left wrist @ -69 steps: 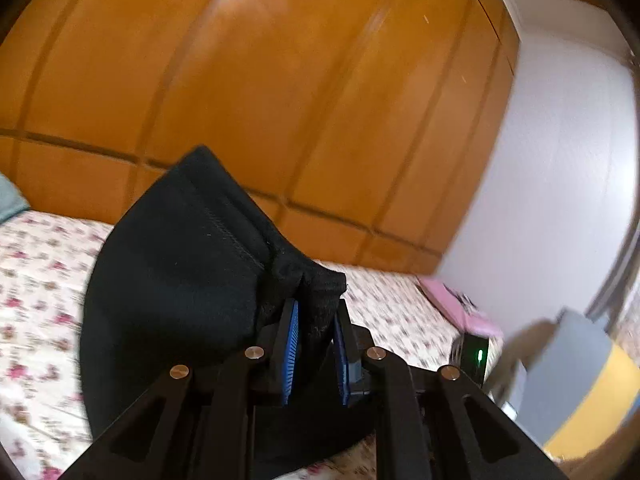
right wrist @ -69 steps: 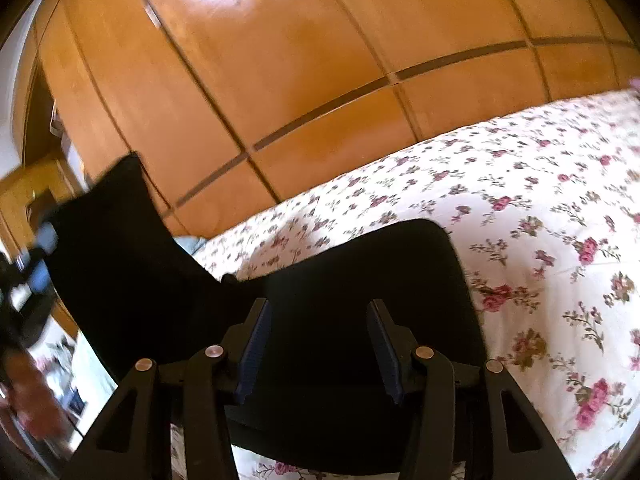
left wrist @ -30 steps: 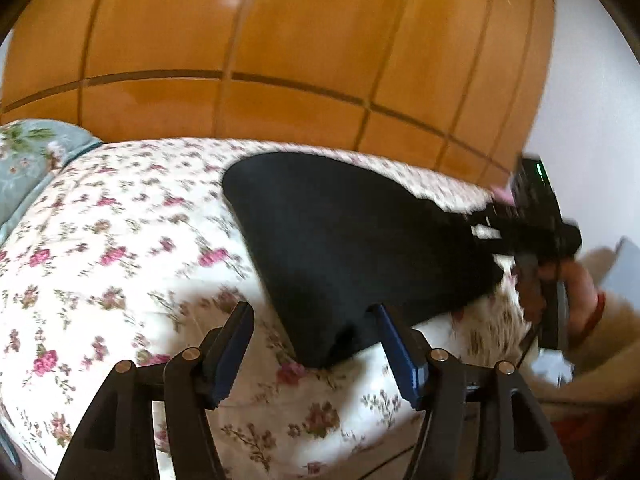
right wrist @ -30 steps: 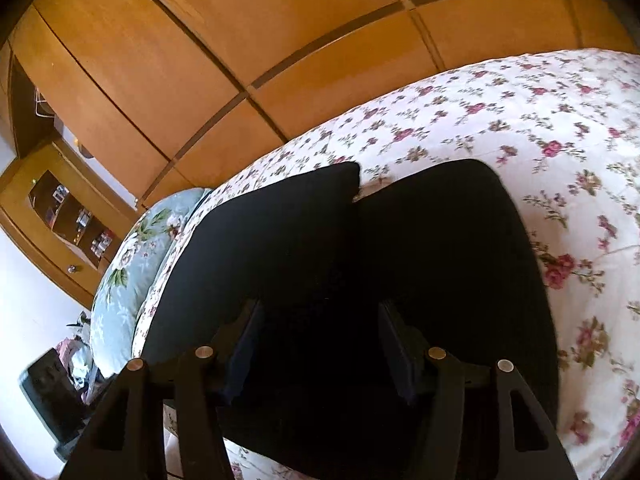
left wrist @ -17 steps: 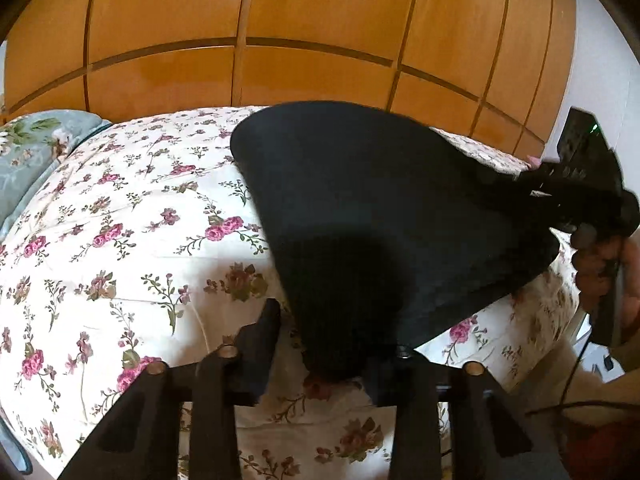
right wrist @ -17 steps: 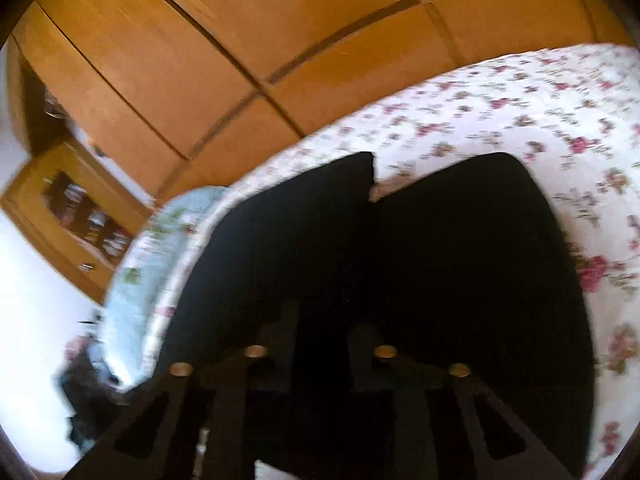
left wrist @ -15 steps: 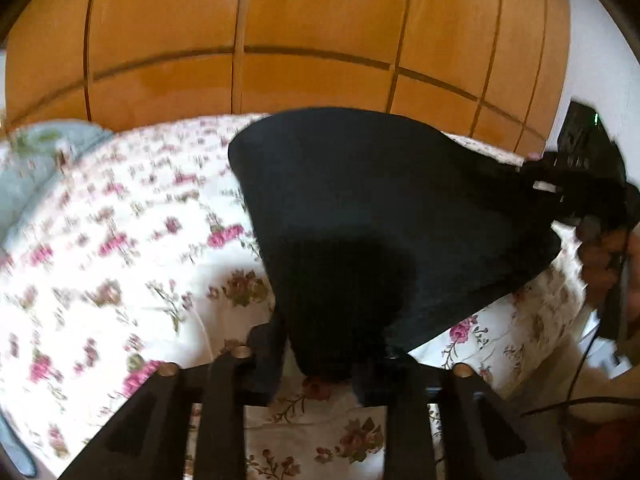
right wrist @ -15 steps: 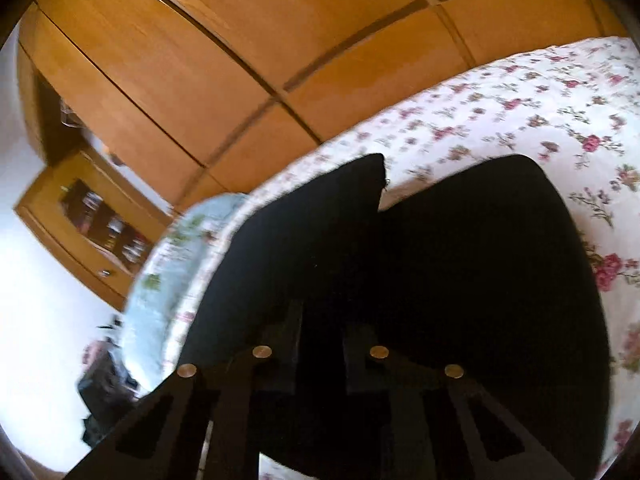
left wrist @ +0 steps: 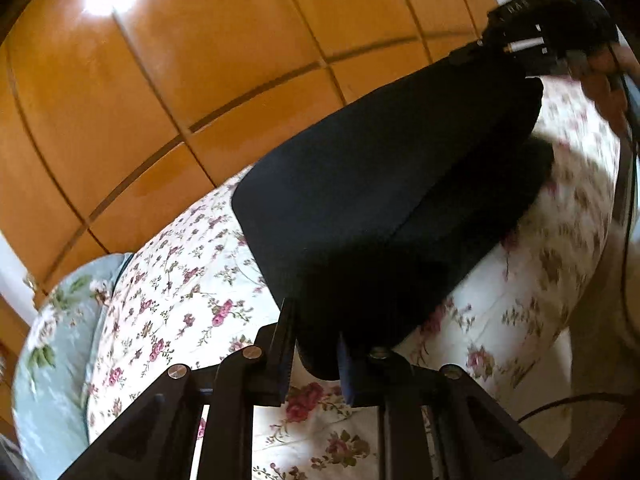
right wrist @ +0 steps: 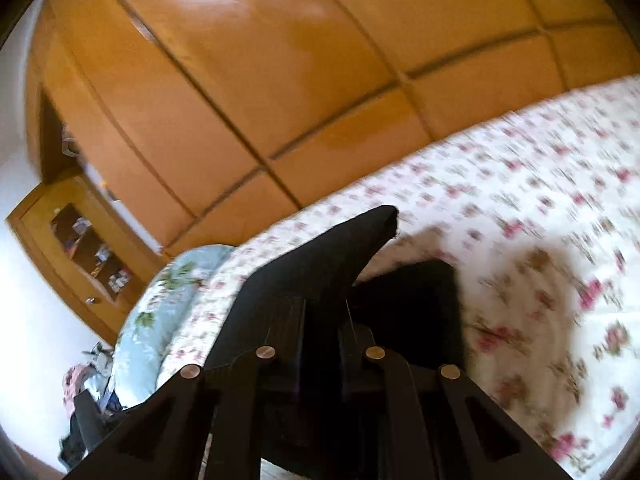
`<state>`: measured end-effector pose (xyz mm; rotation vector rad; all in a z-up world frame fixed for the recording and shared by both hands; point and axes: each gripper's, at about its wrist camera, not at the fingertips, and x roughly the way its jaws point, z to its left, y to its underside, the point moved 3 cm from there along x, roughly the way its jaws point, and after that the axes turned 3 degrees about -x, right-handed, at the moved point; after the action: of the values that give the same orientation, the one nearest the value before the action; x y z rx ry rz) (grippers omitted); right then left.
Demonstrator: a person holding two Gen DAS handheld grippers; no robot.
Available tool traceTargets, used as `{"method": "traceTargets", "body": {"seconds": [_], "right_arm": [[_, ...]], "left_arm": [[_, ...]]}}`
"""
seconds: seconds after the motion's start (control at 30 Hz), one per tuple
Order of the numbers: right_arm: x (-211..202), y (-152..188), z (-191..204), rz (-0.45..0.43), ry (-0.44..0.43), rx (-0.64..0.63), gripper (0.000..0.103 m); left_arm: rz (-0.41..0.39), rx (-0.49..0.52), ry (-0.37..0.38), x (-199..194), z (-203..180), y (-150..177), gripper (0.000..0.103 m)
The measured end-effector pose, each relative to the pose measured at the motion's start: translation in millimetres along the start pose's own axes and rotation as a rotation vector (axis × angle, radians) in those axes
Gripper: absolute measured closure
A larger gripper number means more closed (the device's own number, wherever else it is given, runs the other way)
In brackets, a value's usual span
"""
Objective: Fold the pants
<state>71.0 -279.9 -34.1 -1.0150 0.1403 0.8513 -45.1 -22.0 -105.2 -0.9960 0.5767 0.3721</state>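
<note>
The black pants (left wrist: 380, 200) hang stretched over the floral bed sheet (left wrist: 180, 280) between my two grippers. My left gripper (left wrist: 316, 332) holds the near edge; its jaws are closing with the cloth pinched between the pads. At the top right the right gripper (left wrist: 520, 44) holds the far edge, with a person's hand (left wrist: 608, 80) behind it. In the right wrist view the right gripper (right wrist: 326, 320) is shut on a fold of the pants (right wrist: 320, 256). A raised corner points away from it, and another dark layer lies lower on the sheet (right wrist: 520, 200).
A wall of orange wooden wardrobe doors (left wrist: 200, 60) stands behind the bed. A light blue floral pillow (left wrist: 52, 340) lies at the bed's left end. A wooden shelf unit (right wrist: 80, 248) and a pile of clutter (right wrist: 80, 392) are at the left.
Both grippers went from open to shut on the edge of the pants. The cloth has lifted off the sheet and stretched between them. The left view has rolled.
</note>
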Motion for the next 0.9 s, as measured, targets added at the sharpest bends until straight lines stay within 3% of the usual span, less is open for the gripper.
{"method": "traceTargets", "body": {"seconds": [0.1, 0.23, 0.33, 0.4, 0.43, 0.53, 0.67, 0.8, 0.9], "right_arm": [[7, 11, -23, 0.031, 0.066, 0.039, 0.100], [23, 32, -39, 0.085, 0.076, 0.087, 0.099], [18, 31, -44, 0.067, 0.070, 0.130, 0.099], [11, 24, -43, 0.053, 0.099, 0.131, 0.092], [6, 20, -40, 0.034, 0.119, 0.116, 0.092], [-9, 5, -27, -0.026, 0.147, 0.051, 0.091], [-2, -19, 2, -0.041, 0.109, -0.045, 0.083], [30, -35, 36, 0.032, 0.122, -0.190, 0.082], [61, -40, 51, 0.106, 0.135, -0.275, 0.082]], "left_arm": [[0.031, -0.008, 0.012, 8, 2, 6, 0.085], [0.004, -0.067, 0.080, 3, 15, 10, 0.080], [-0.003, -0.193, 0.241, -12, 34, 17, 0.077], [-0.025, -0.340, 0.388, -27, 61, 23, 0.076], [-0.043, -0.392, 0.409, -33, 73, 24, 0.075], [-0.100, -0.537, 0.404, -43, 113, 13, 0.069], [-0.114, -0.612, 0.420, -21, 130, -23, 0.069], [0.012, -0.550, 0.404, 33, 111, -71, 0.068], [0.047, -0.485, 0.381, 60, 93, -93, 0.068]]}}
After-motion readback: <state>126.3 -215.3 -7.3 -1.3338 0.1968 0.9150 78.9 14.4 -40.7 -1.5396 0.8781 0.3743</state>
